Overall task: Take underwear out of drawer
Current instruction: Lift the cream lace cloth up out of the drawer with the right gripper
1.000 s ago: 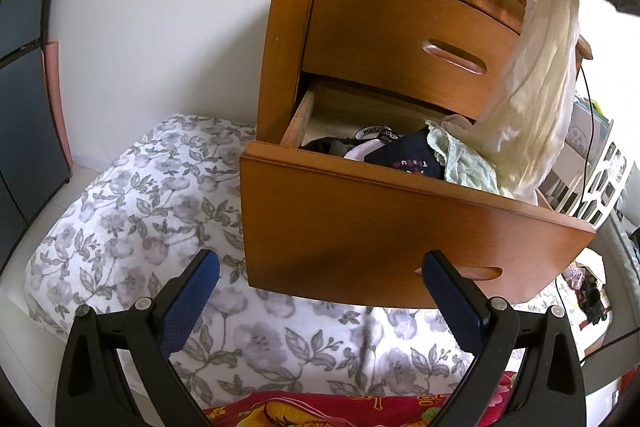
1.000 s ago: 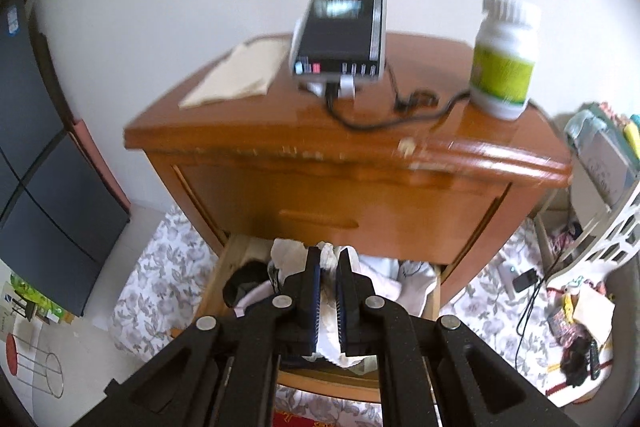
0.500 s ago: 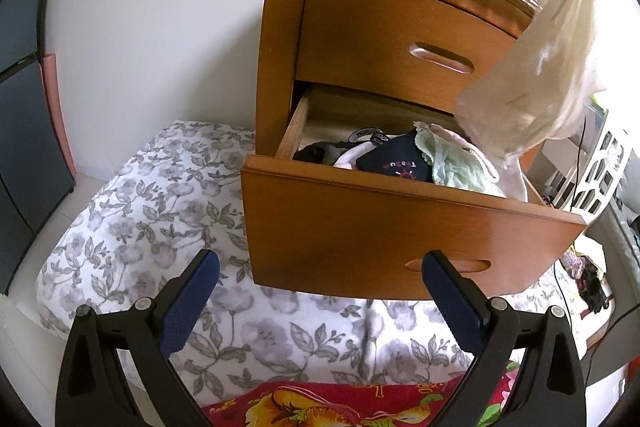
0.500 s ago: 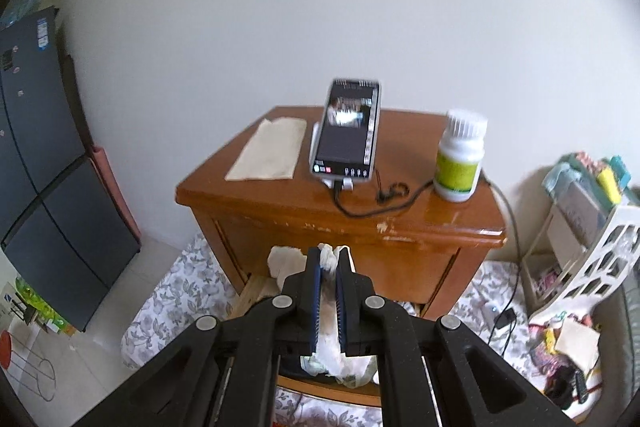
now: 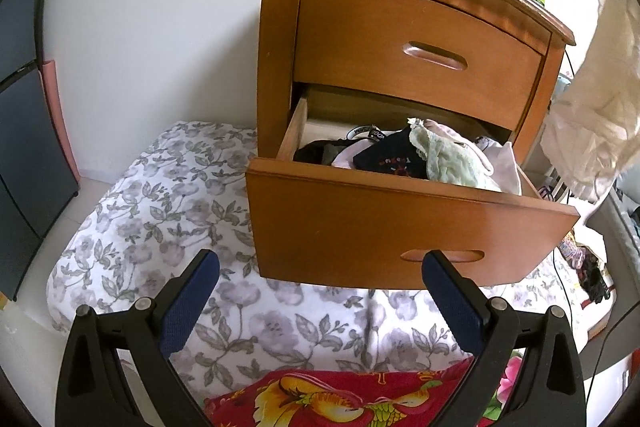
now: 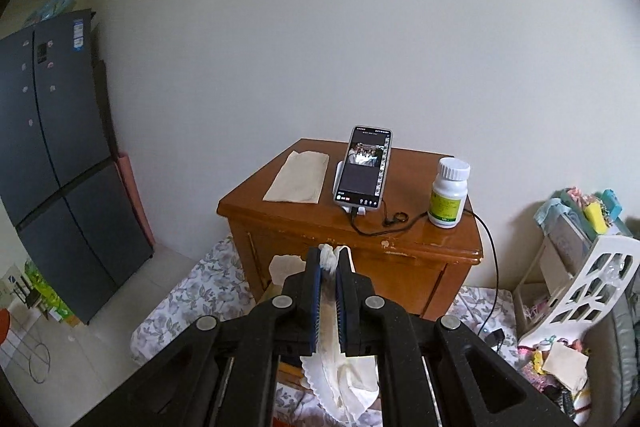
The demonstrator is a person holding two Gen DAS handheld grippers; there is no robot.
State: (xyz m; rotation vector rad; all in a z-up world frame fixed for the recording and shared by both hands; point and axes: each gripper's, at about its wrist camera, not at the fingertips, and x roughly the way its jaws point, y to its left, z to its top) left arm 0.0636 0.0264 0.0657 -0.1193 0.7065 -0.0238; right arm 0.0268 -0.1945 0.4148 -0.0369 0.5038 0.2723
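Note:
My right gripper point(image 6: 329, 259) is shut on cream underwear point(image 6: 344, 375), which hangs below its fingers, high above the wooden nightstand point(image 6: 360, 227). In the left wrist view the same cream underwear point(image 5: 592, 115) dangles at the right edge, clear of the open lower drawer point(image 5: 400, 219). That drawer holds a heap of clothes: a pale green piece point(image 5: 448, 155), a dark piece point(image 5: 392, 159) and white ones. My left gripper point(image 5: 320, 307) stands open and empty in front of the drawer, over the floral bedding point(image 5: 160, 219).
On the nightstand top stand a phone on a stand point(image 6: 362, 167), a white pill bottle point(image 6: 448, 193), a folded tissue point(image 6: 298, 177) and a cable. A dark fridge point(image 6: 52, 167) is at left. A white rack point(image 6: 580, 283) with clutter stands at right. A red patterned cloth point(image 5: 340, 399) lies nearest.
The right gripper has risen and pulled back with the cream underwear, lifting it fully out of the drawer. The left gripper has stayed about where it was.

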